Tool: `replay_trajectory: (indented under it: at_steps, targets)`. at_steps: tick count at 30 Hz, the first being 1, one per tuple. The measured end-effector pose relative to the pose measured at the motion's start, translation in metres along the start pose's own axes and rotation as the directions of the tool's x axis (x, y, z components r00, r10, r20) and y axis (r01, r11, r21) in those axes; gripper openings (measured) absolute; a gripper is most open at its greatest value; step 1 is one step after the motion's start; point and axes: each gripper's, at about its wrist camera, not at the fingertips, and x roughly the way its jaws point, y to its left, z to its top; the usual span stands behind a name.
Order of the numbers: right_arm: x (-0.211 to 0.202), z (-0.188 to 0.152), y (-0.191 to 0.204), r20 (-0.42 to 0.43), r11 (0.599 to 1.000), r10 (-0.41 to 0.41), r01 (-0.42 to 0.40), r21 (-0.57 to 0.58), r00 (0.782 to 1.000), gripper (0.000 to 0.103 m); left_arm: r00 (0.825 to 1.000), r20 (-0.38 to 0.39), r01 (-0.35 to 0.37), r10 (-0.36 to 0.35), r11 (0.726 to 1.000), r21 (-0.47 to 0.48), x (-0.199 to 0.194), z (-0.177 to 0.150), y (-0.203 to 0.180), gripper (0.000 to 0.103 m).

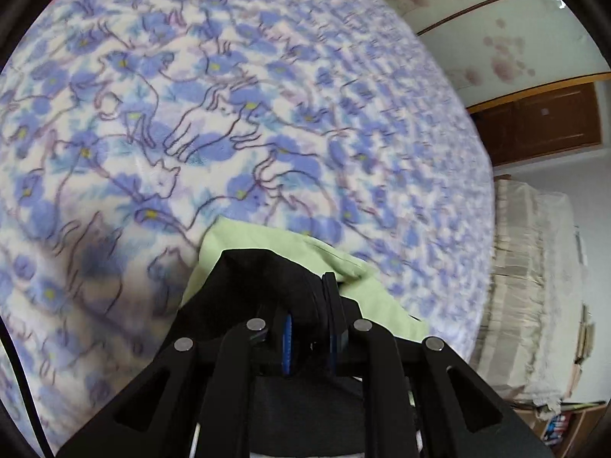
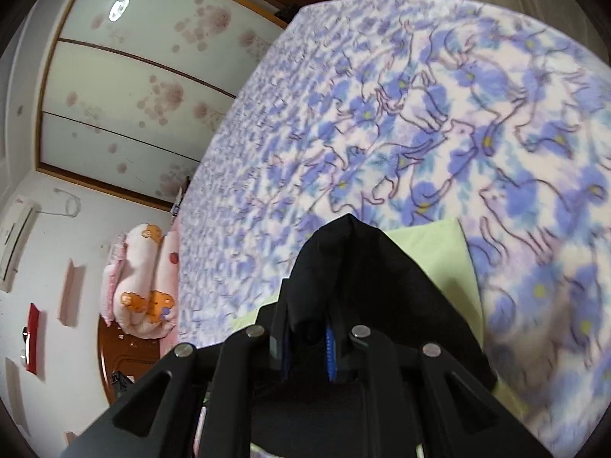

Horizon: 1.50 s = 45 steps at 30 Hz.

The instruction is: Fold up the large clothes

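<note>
Black garment (image 1: 263, 271) bunched between both my claws, left gripper (image 1: 309, 316) and right gripper (image 2: 309, 328) each pinching a fold above the floral blanket (image 1: 267, 95); soft, limp, light, best held by corners.

the left wrist view looks forward along its fingers, tilted, close above the blue-and-white floral fleece blanket (image 1: 236, 122). the right wrist view faces the same blanket (image 2: 439, 122) from the other side. both share the pale green cloth (image 1: 290, 244) (image 2: 439, 248) and frosted flower-print wardrobe doors (image 1: 496, 38) (image 2: 133, 95).
</note>
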Motion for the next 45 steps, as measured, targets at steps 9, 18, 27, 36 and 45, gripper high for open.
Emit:
replay_trajectory:
  at_steps: [9,18,27,36,45]
  targets:
    - [0.071,0.023,-0.035,-0.063,0.994,-0.086,0.090,0.064,0.994,0.013,0.995,-0.077,-0.072,0.068,0.996,-0.055,0.087,0.035,0.012,0.011]
    - [0.089,0.026,-0.047,-0.073,0.990,-0.095,0.101,0.097,0.993,0.023,0.992,-0.046,-0.123,0.122,0.991,-0.041,0.108,0.038,0.011,0.030]
    - [0.050,0.022,-0.016,0.036,0.986,-0.143,0.146,-0.080,0.989,0.065,0.981,0.168,-0.127,0.093,0.971,0.204,0.038,0.016,-0.032,0.083]
    - [-0.010,-0.023,-0.012,0.127,0.934,-0.208,0.235,-0.268,0.970,0.070,0.987,0.116,-0.132,0.109,0.966,0.221,0.002,-0.050,0.009,0.085]
    - [-0.036,-0.084,-0.048,0.083,0.862,-0.340,0.345,-0.371,0.937,0.070,0.990,-0.006,-0.137,0.139,0.981,0.140,0.003,-0.112,0.079,0.085]
